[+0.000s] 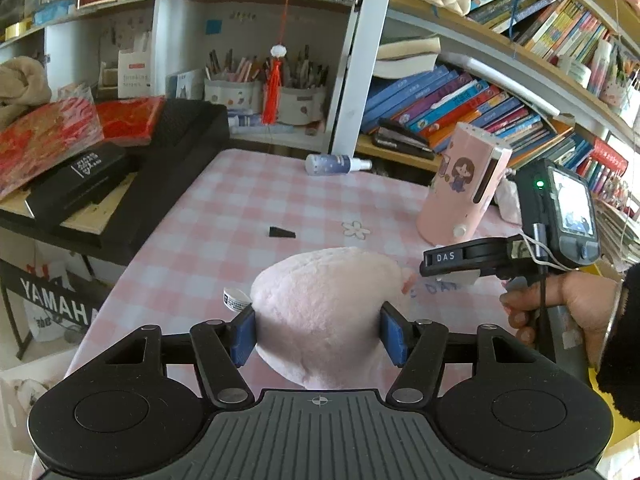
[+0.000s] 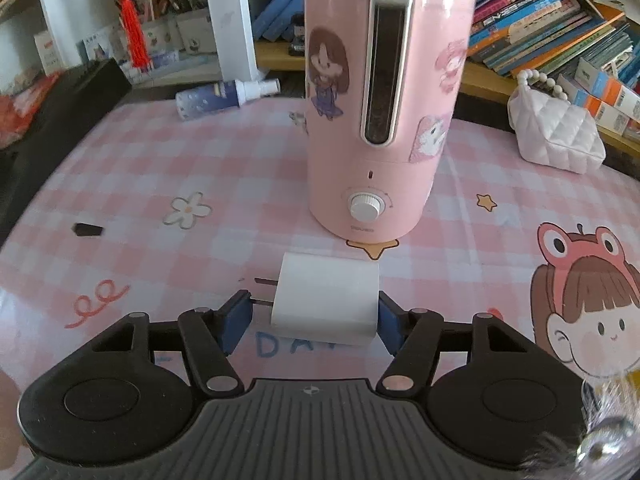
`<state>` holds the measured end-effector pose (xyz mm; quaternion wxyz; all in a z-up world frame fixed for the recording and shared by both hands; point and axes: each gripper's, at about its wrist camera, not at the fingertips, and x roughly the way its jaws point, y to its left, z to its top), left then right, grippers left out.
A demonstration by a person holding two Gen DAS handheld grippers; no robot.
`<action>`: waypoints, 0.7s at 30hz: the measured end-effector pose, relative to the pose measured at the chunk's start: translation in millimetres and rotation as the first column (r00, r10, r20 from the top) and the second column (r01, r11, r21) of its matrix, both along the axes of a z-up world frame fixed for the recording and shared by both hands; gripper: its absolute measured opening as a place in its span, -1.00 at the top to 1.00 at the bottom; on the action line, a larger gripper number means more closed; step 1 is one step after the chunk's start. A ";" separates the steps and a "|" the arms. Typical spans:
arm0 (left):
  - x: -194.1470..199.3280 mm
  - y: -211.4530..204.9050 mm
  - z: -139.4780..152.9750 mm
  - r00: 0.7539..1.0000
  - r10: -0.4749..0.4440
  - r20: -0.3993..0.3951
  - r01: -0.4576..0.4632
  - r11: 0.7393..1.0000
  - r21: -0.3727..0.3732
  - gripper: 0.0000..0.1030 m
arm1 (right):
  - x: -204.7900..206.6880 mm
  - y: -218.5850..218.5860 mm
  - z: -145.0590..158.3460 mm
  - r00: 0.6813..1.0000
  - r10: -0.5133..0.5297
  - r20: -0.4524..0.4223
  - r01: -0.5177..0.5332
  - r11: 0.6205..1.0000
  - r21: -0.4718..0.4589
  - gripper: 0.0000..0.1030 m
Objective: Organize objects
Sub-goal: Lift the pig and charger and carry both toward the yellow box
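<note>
My left gripper [image 1: 318, 332] is shut on a pale pink plush toy [image 1: 324, 312] and holds it just over the pink checked tablecloth [image 1: 224, 208]. My right gripper [image 2: 314, 320] has its blue pads against the sides of a white plug adapter [image 2: 326, 300], whose prongs point left; it sits low over the cloth [image 2: 200, 152]. In the left wrist view the right gripper [image 1: 452, 268] is to the right of the plush. A tall pink humidifier [image 2: 376, 112] with stickers stands upright just beyond the adapter; it also shows in the left wrist view [image 1: 460, 184].
A spray bottle [image 2: 216, 98] lies on its side at the table's far edge, also in the left wrist view [image 1: 332, 163]. A small black piece [image 2: 86, 229] lies on the cloth. A white quilted bag [image 2: 556, 136] sits at right. Bookshelves [image 1: 480, 92] and a black case [image 1: 160, 168] border the table.
</note>
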<state>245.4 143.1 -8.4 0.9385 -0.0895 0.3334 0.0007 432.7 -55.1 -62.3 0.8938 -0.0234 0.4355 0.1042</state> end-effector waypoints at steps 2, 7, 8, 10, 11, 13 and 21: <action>-4.6 1.4 2.5 1.000 0.001 0.009 -0.001 1.000 -0.003 -0.19 | -12.5 0.0 10.2 1.000 0.013 0.019 -0.013 1.000 0.017 -0.20; -16.9 7.4 9.0 1.000 0.007 0.028 -0.006 1.000 -0.020 -0.19 | -49.5 -0.4 34.7 0.997 0.045 0.063 -0.049 0.997 0.064 -0.20; -20.3 8.8 10.6 0.999 0.006 0.033 -0.006 1.000 -0.024 -0.19 | -56.7 -1.0 38.9 0.996 0.048 0.070 -0.053 0.996 0.072 -0.20; -26.6 10.4 13.4 0.999 0.004 0.043 -0.003 1.000 -0.029 -0.19 | -73.0 -2.3 46.9 0.995 0.060 0.083 -0.067 0.994 0.083 -0.20; -30.9 11.3 14.9 0.999 0.001 0.048 0.000 0.999 -0.032 -0.19 | -81.6 -3.5 50.8 0.994 0.065 0.091 -0.072 0.994 0.084 -0.20; -37.5 12.2 16.7 0.999 -0.003 0.054 0.005 0.999 -0.037 -0.19 | -99.0 -5.9 57.5 0.992 0.074 0.103 -0.083 0.993 0.083 -0.20; -69.3 14.0 21.2 0.997 -0.043 0.070 0.047 0.997 -0.061 -0.19 | -166.2 -17.8 76.1 0.989 0.071 0.130 -0.081 0.994 0.071 -0.21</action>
